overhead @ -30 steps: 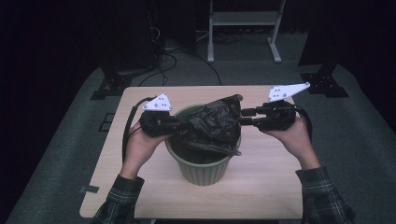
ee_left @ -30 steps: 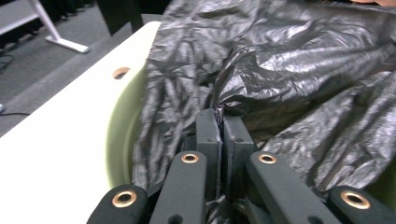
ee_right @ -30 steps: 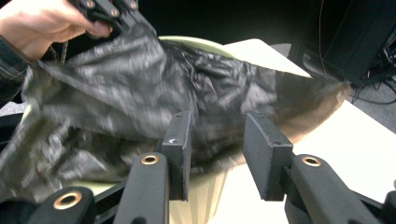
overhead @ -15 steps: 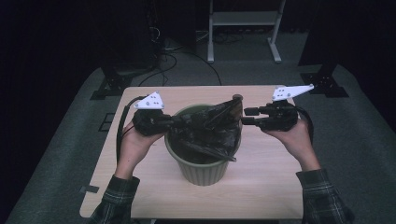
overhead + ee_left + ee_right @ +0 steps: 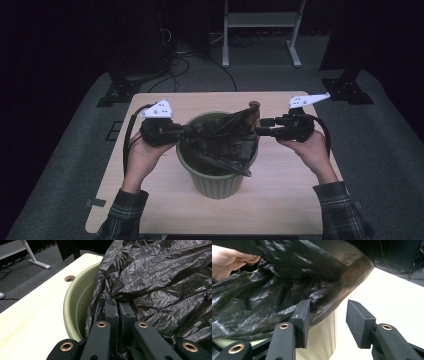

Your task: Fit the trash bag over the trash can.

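Observation:
A green round bin (image 5: 217, 181) stands mid-table with a crumpled black plastic bag (image 5: 220, 142) in its mouth. My left gripper (image 5: 181, 133) is at the bin's left rim; in the left gripper view its jaws (image 5: 118, 308) are pressed together on a fold of the bag (image 5: 155, 277), just inside the green rim (image 5: 75, 302). My right gripper (image 5: 260, 128) is level at the right rim. In the right gripper view it (image 5: 329, 312) stands open. The bag's edge (image 5: 274, 295) lies against its left jaw and the bin's wall (image 5: 322, 340) shows in the gap.
The light wooden table (image 5: 285, 200) has bare room in front of and on both sides of the bin. A round cable hole (image 5: 254, 105) lies just behind the bin. Past the table are grey floor, black stand feet (image 5: 347, 90), a white rack (image 5: 260, 20) and cables.
The bag, bunched high over the bin a second ago, now sits lower and is stretched across the mouth between the two grippers. Both hands stay about where they were.

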